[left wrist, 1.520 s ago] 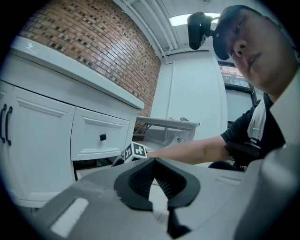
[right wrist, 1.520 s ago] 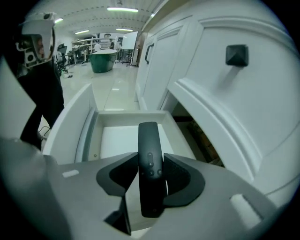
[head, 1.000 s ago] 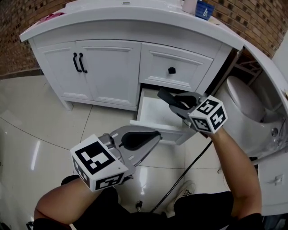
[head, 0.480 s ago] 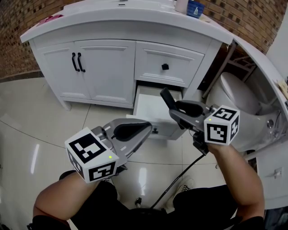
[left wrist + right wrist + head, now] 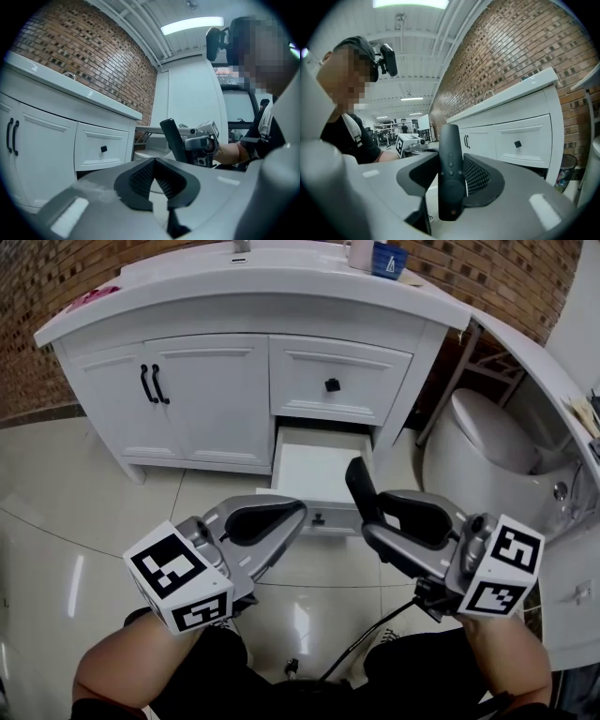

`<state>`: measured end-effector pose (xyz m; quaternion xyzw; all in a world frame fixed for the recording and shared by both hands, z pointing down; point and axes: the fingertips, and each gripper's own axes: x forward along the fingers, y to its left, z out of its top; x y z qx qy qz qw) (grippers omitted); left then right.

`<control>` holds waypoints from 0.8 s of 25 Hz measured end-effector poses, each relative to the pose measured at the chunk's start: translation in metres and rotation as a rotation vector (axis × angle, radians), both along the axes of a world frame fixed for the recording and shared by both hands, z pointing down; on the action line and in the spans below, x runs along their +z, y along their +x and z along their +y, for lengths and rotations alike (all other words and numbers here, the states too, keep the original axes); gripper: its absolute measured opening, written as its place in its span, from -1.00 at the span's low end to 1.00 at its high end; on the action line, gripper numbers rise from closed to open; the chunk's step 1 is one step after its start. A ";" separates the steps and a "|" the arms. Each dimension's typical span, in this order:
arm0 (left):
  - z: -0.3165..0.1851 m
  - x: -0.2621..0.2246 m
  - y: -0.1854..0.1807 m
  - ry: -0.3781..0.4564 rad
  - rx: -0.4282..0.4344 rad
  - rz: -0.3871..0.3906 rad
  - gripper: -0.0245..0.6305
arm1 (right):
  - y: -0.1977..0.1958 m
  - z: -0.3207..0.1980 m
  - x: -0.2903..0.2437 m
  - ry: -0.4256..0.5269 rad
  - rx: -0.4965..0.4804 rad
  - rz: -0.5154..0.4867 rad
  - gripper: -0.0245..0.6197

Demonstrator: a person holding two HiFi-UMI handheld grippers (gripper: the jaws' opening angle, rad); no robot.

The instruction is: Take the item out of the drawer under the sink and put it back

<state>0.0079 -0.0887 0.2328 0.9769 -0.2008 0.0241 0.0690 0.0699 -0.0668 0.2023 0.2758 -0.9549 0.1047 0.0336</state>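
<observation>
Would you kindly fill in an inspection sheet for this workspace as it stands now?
Surface: glossy tiled floor in front of the vanity.
Job's things: lower drawer open, visible part empty; remote out of it, held upright.
Clutter: cups on the countertop.
Grippers: right gripper shut on the remote; left gripper shut, empty.
Cables: black cable hanging below the right gripper.
Surroundings: toilet, brick wall.

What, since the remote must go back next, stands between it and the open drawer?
Nothing visible does. The right gripper holds the remote just in front of the open drawer, whose white inside looks bare. The left gripper sits off to the left, clear of that path.
</observation>
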 end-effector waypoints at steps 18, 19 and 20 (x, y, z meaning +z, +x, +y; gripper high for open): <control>0.002 -0.003 0.003 0.047 -0.010 -0.021 -0.91 | 0.017 0.009 0.027 0.001 0.054 0.055 -0.39; 0.002 -0.002 0.003 0.043 -0.009 -0.025 -0.91 | 0.017 0.009 0.028 -0.001 0.052 0.056 -0.39; 0.002 -0.002 0.003 0.040 -0.007 -0.029 -0.91 | 0.016 0.009 0.028 -0.002 0.050 0.057 -0.39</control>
